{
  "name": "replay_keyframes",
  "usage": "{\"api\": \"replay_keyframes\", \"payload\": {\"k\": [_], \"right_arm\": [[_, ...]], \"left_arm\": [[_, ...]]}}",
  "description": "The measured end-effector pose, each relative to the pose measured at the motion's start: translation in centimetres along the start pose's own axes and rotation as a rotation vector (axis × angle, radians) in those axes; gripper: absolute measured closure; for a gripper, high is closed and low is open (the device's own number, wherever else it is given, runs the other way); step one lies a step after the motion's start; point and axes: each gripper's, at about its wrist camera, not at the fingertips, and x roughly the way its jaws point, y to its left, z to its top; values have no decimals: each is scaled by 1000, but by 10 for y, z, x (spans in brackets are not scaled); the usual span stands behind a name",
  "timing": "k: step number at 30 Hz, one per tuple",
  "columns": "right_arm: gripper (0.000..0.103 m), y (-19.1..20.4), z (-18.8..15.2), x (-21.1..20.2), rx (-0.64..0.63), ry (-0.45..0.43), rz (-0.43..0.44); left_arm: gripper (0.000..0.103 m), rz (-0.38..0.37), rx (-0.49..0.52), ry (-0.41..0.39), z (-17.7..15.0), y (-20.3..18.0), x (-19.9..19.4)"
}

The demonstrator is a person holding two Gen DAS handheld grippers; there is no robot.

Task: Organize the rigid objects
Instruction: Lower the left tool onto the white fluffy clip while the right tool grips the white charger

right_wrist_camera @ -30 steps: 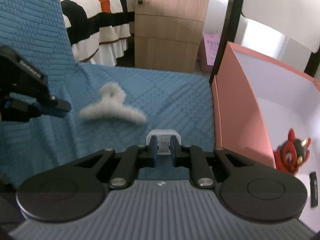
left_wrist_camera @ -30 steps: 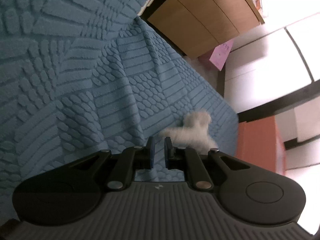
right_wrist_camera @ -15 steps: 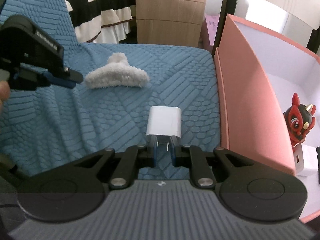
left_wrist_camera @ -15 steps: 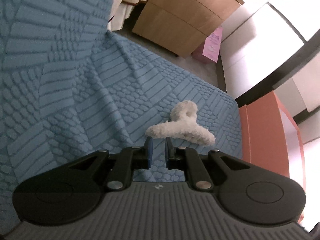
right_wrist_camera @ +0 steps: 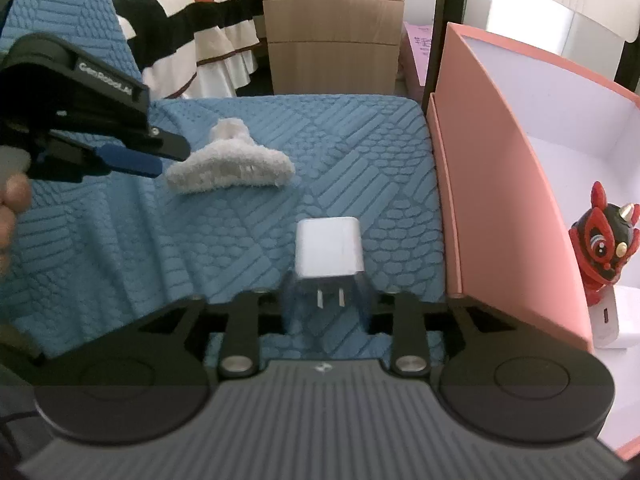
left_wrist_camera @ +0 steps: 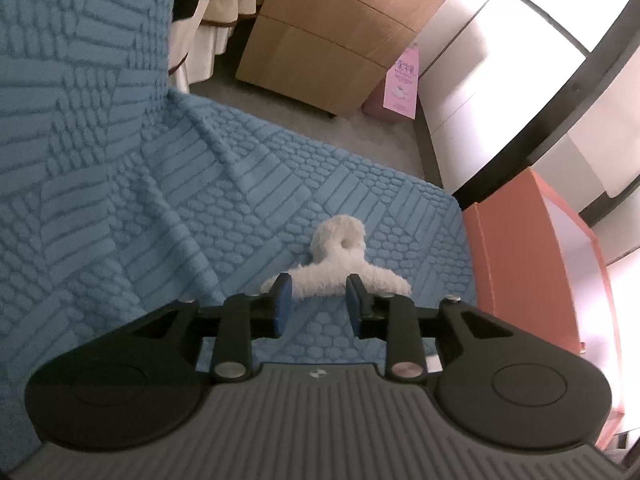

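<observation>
With both grippers' jaws just opened and empty, we line the left gripper (left_wrist_camera: 316,300) on the fluffy clip (left_wrist_camera: 340,264) and the right gripper (right_wrist_camera: 326,300) on the white charger (right_wrist_camera: 329,248), each next needing closure.

Fluffy white hair claw (left_wrist_camera: 343,266), smooth plastic charger (right_wrist_camera: 329,247), embossed, seemingly cloth blue cover (left_wrist_camera: 120,168).

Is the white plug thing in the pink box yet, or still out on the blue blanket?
Out. The white plug lies on the blue blanket, prongs toward the camera, left of the pink box.
</observation>
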Motion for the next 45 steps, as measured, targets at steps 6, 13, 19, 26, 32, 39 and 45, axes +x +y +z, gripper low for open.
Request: {"api": "replay_keyframes", "payload": {"k": [6,13,19,26,32,39,45], "right_arm": [[41,5,3,8,-5,3,1],[42,-1,9,13,58,26,26],[42,-2,11,24,45,38,8],[43,-1,16,31,16,21,-18],[48,7,15,37,-35,33,-51],[58,11,15,36,-41,26,-49],[58,8,15,32,-23,30,-34]], "left_arm": [[69,-17,31,-3,8,-5,9],[67,-61,-12,-6,18,-3,21],[56,-43,13,-1,18,-13,36],[56,-16,23,4,19,-20,50],[57,56,-15,15,20,-22,64],[64,89,-14,10,17,-31,74],[66,91,12,-6,15,-30,64]]}}
